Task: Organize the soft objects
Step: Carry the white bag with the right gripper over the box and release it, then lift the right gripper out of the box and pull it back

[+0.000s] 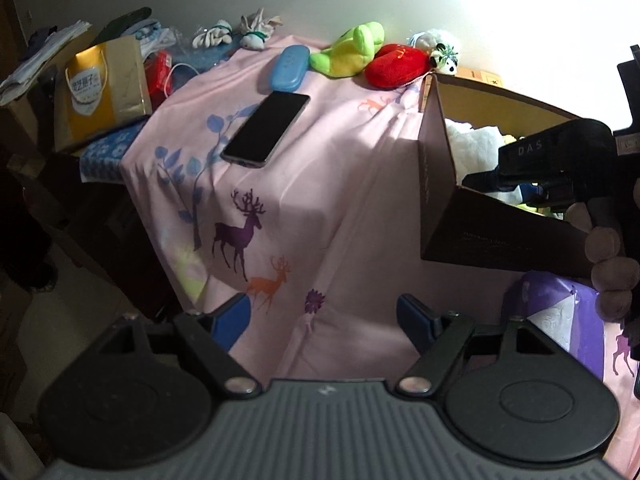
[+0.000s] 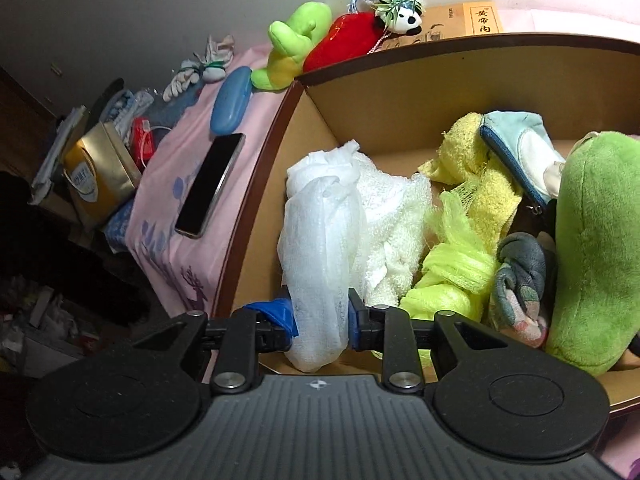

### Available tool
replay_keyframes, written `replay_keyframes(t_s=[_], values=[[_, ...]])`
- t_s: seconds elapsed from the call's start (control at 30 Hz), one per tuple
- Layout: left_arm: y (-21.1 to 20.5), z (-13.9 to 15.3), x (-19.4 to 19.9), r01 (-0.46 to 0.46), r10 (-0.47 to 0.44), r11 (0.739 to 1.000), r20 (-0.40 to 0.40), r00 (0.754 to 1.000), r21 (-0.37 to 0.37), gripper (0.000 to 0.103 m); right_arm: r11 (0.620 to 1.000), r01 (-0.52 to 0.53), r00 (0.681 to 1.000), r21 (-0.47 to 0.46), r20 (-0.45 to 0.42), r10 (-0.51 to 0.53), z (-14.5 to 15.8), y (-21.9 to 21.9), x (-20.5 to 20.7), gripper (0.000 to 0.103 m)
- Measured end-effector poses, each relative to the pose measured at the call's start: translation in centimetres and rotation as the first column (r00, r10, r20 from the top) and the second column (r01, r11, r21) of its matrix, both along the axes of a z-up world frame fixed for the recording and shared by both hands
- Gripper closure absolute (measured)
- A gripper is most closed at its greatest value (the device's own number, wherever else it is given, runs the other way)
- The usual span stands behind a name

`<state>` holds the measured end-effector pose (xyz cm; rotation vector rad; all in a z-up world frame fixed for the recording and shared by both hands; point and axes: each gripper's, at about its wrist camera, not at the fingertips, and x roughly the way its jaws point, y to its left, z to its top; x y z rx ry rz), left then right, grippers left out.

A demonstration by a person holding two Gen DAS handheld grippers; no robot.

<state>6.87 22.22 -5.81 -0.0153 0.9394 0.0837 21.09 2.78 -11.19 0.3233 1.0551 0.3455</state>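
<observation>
Roughly midway, by the look of it. Right gripper (image 2: 320,326), jaws clenched on a white gauzy cloth (image 2: 320,248), holds it inside the cardboard box (image 2: 380,92). Box already contains a white towel (image 2: 394,220), yellow cloth (image 2: 480,184), neon-green mesh (image 2: 452,268), grey sock (image 2: 520,268), pale blue pouch (image 2: 520,148), big green plush (image 2: 596,248). Left gripper (image 1: 324,320): jaws released, empty, over the pink-sheeted counter (image 1: 320,184). Still outside: green plush toy (image 1: 348,50), red plush (image 1: 396,65), panda toy (image 1: 442,54), bundled gloves (image 1: 236,34).
</observation>
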Motion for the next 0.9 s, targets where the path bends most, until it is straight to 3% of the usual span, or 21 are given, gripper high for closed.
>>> replay_keyframes(t_s=[0.17,0.5,0.9], values=[[-0.5,-0.2,1.4,-0.002,0.002,1.000,-0.024,1.000,0.016,0.024,0.995,-0.022,0.999,-0.093,0.021,0.024,1.1,-0.4,-1.1,0.093],[-4.5,0.4,2.3,0.062,-0.061,0.997,-0.036,0.998,0.040,0.024,0.999,0.043,0.997,-0.004,0.064,-0.043,4.5,-5.2,-5.2,0.091],[-12.5,2.2,-0.9,0.151,-0.152,0.986,0.016,0.988,0.068,0.024,0.984,0.171,0.967,-0.048,0.199,-0.158,8.1,-13.3,-14.3,0.090]])
